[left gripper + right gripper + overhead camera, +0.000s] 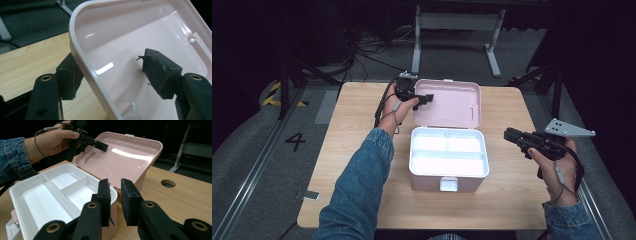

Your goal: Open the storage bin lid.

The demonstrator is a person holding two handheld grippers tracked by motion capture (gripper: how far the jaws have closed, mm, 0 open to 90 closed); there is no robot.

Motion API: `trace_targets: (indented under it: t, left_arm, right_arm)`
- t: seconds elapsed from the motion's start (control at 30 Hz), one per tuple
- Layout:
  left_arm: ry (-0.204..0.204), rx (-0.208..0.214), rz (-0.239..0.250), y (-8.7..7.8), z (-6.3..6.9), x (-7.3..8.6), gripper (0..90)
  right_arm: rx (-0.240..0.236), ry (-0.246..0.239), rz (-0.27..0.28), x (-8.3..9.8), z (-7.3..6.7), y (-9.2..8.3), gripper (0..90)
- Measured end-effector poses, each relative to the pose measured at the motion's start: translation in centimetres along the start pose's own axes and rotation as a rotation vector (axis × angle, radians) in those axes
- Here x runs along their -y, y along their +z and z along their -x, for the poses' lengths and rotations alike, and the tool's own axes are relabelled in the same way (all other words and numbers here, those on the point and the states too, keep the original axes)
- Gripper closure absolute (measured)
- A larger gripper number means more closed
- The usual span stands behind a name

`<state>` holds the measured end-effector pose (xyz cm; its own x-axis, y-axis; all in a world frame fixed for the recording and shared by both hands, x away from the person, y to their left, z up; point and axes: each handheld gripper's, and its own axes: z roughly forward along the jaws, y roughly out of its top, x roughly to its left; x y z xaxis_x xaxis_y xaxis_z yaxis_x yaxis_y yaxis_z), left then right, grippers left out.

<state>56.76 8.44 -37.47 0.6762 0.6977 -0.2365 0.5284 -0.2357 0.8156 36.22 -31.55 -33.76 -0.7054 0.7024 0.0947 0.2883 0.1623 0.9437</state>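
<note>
The pale pink plastic lid (130, 40) of the open storage box has its rim between the left gripper's (110, 75) spread, untouching jaws. The right gripper (115, 200) hovers just beside the box's white tray (57, 192), jaws slightly apart, empty.

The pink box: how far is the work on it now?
Done: the pink lid lies fully open behind the white tray. In hand: the left tool straddles the lid's rim, pads off it. The right tool waits beside the box, holding nothing. Left: the tray compartments hold nothing yet.
</note>
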Motion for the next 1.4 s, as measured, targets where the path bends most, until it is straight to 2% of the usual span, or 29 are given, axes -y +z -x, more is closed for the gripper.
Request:
trace_targets:
  t: [0.23, 0.63, 0.9, 1.0, 1.1, 1.23, 1.33, 1.4]
  left_arm:
    - [-0.037, 0.008, -0.018, 0.6, -0.6, 0.7, 34.0]
    - [-0.068, -0.02, -0.062, 1.1, -0.6, 0.9, 32.0]
    - [-0.089, -0.046, -0.114, 1.4, -0.6, 1.0, 31.0]
    - [-0.112, -0.062, -0.147, 1.6, -0.6, 1.2, 31.0]
    - [-0.11, -0.067, -0.168, 1.6, -0.6, 1.2, 30.3]
    - [-0.129, -0.085, -0.168, 1.6, -0.6, 1.3, 30.6]
    - [-0.148, -0.087, -0.137, 1.3, -0.6, 1.3, 29.3]
    - [-0.14, -0.092, -0.117, 0.9, -0.4, 1.1, 27.5]
  right_arm:
    - [-0.001, 0.0, -0.005, 0.1, 0.1, 0.1, 78.5]
    - [-0.007, 0.005, -0.011, 0.2, 0.0, 0.3, 77.3]
    - [-0.008, 0.006, -0.011, 0.2, 0.0, 0.3, 77.1]
    - [-0.009, 0.005, -0.011, 0.2, 0.0, 0.3, 76.9]
    - [-0.009, 0.006, -0.008, 0.2, 0.0, 0.2, 76.7]
    - [-0.009, 0.007, -0.007, 0.2, 0.0, 0.2, 76.1]
    - [-0.009, 0.008, -0.006, 0.2, 0.0, 0.3, 74.8]
    - [-0.008, 0.01, -0.005, 0.2, 0.0, 0.3, 73.3]
